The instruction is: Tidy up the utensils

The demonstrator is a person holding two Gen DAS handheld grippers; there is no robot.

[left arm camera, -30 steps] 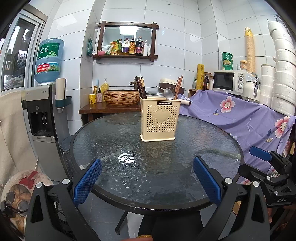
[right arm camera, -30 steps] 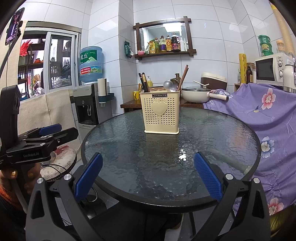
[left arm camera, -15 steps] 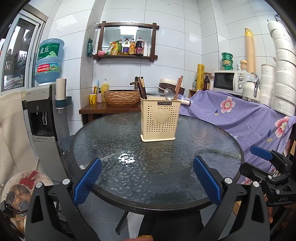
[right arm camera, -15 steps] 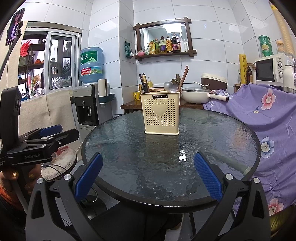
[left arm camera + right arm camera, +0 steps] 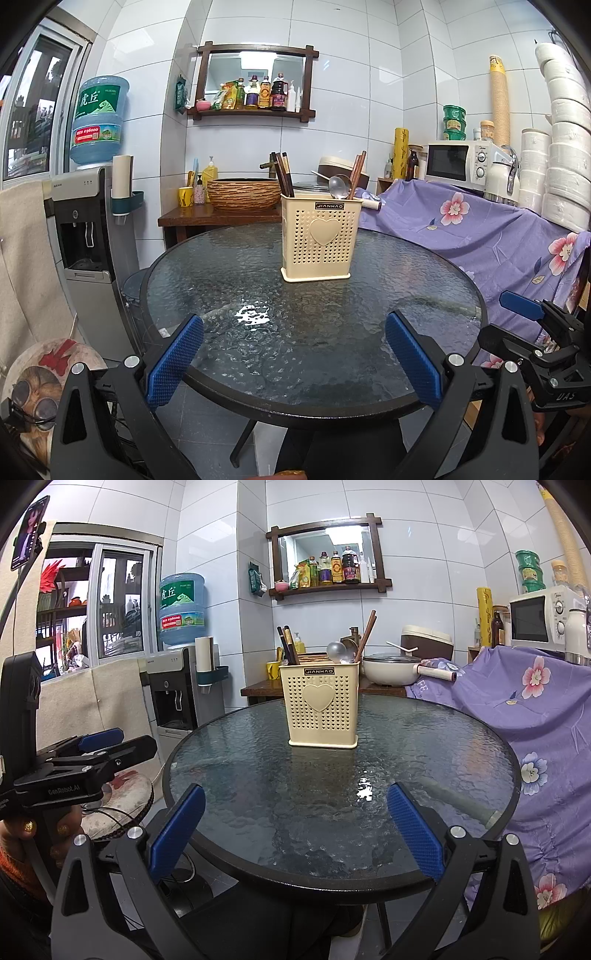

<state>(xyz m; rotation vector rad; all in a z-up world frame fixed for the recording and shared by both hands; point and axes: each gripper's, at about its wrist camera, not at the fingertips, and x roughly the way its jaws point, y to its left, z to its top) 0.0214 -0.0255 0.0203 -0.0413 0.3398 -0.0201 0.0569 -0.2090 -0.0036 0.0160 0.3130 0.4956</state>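
A cream perforated utensil holder (image 5: pixel 319 238) with a heart on its front stands upright near the middle of a round glass table (image 5: pixel 258 332); it also shows in the right wrist view (image 5: pixel 320 709). Dark chopsticks (image 5: pixel 283 173), brown chopsticks (image 5: pixel 357 168) and a metal spoon (image 5: pixel 338 184) stick out of its top. My left gripper (image 5: pixel 293 352) is open and empty over the table's near edge. My right gripper (image 5: pixel 295 830) is open and empty, also at the near edge. Each gripper shows from the side in the other's view.
A purple flowered cloth (image 5: pixel 480 229) covers furniture right of the table. A water dispenser (image 5: pixel 88 236) stands at the left. A wooden side table (image 5: pixel 207 218) with a woven basket (image 5: pixel 243 192) is behind. A white pot (image 5: pixel 391 672) sits at the back.
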